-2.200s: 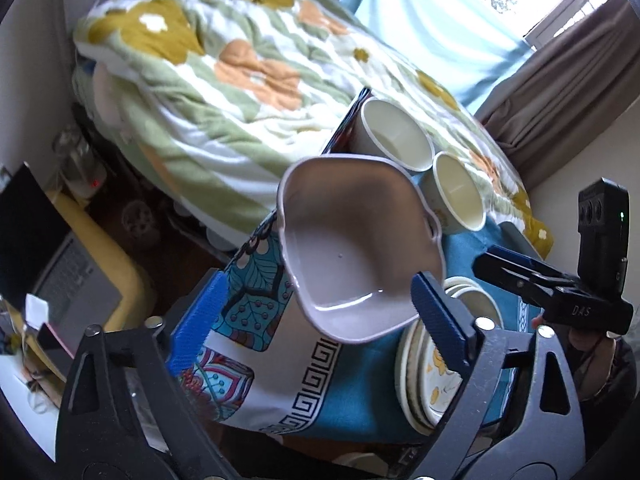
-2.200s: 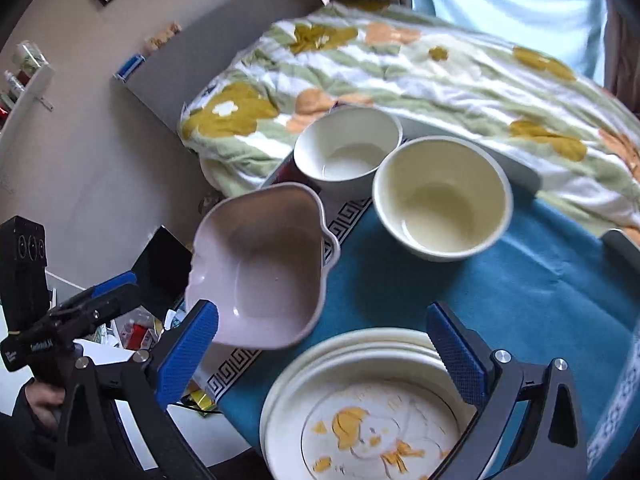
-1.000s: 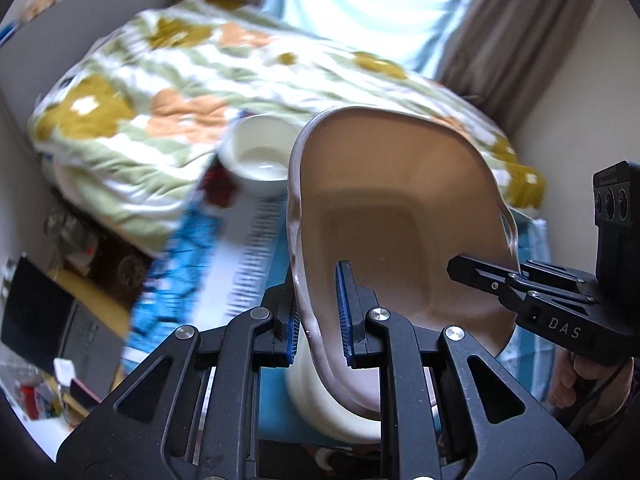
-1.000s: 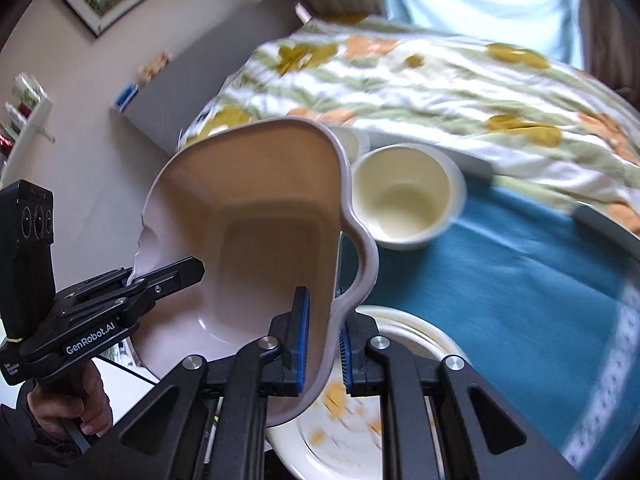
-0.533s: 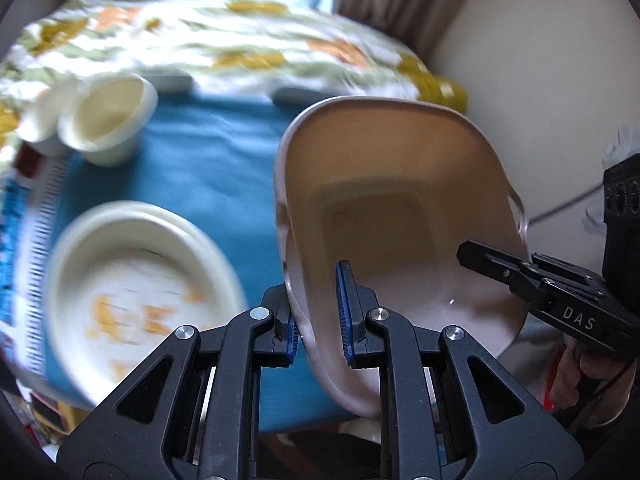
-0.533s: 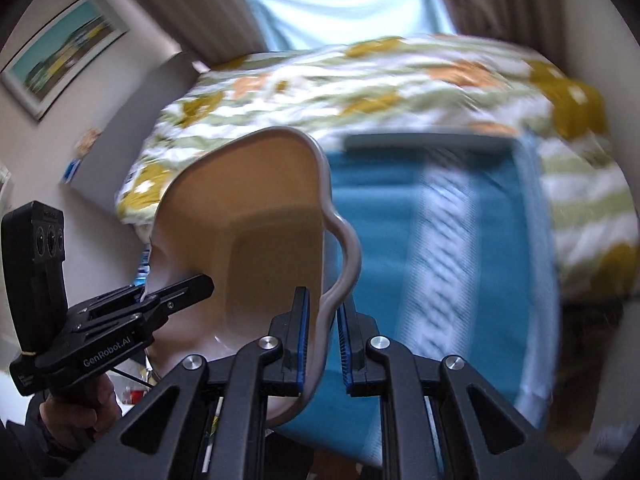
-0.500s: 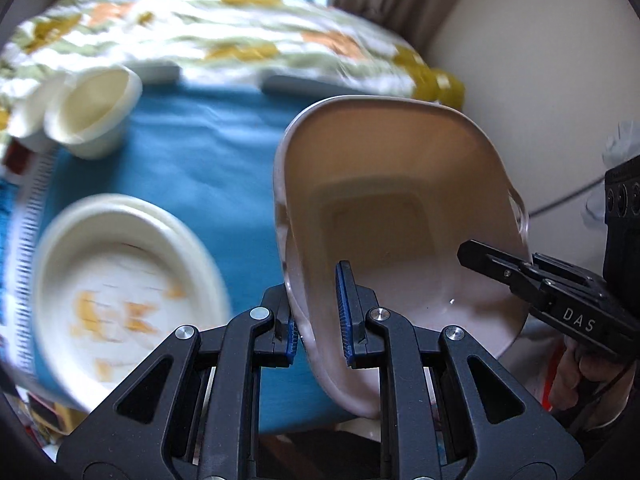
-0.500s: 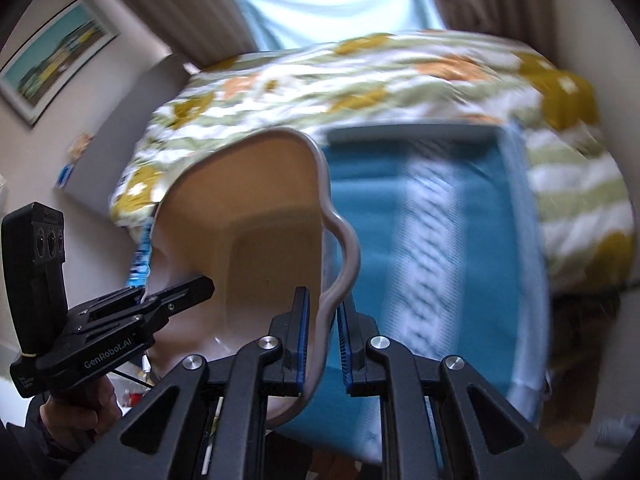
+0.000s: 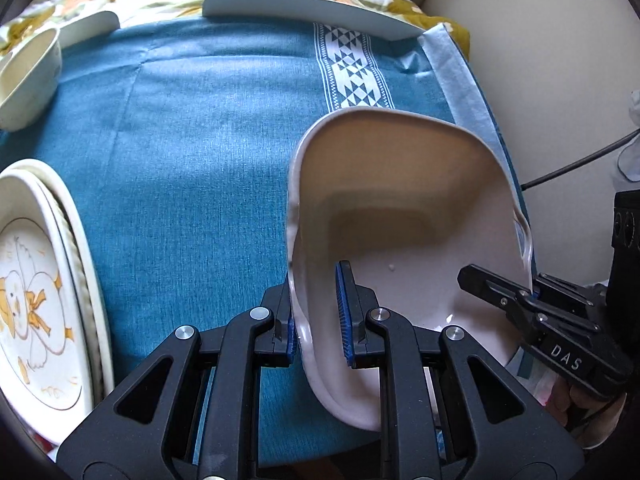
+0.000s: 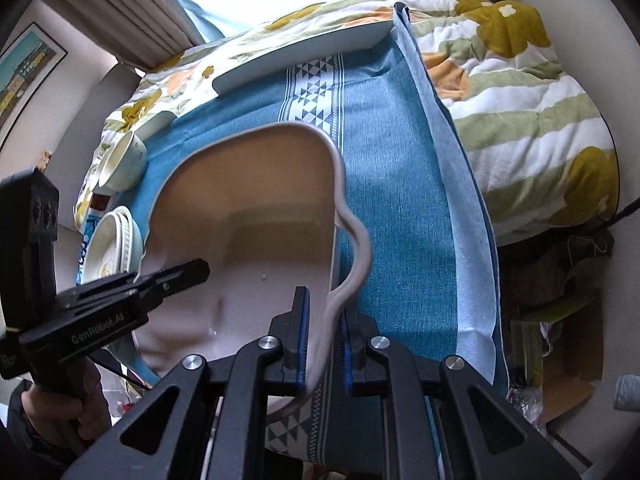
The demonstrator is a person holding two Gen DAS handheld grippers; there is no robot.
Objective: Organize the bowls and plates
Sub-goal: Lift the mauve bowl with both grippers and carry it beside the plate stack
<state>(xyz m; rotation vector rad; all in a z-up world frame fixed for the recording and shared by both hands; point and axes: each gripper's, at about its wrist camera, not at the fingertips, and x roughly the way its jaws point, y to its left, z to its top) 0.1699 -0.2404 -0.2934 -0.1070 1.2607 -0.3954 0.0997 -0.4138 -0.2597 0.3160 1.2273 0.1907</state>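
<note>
A large pale pink baking dish (image 9: 404,216) with handles is held by both grippers over the right part of the blue-clothed table (image 9: 192,128). My left gripper (image 9: 318,316) is shut on its left rim. My right gripper (image 10: 323,332) is shut on its right handle, and it shows in the left wrist view (image 9: 532,300) too. The dish (image 10: 256,232) fills the middle of the right wrist view. A stack of cream plates (image 9: 36,300) with a yellow print lies at the left. A cream bowl (image 9: 24,80) stands at the far left.
A bed with a flowered quilt (image 10: 520,92) lies behind and beside the table. A long white tray (image 9: 308,12) lies at the table's far edge. The table's right edge (image 10: 472,240) is close to the dish. A wall and a black cable (image 9: 576,164) are at the right.
Both grippers closed on the dish, lifted it, and carried it from the left side past the plates to the right part of the table. It now sits lower.
</note>
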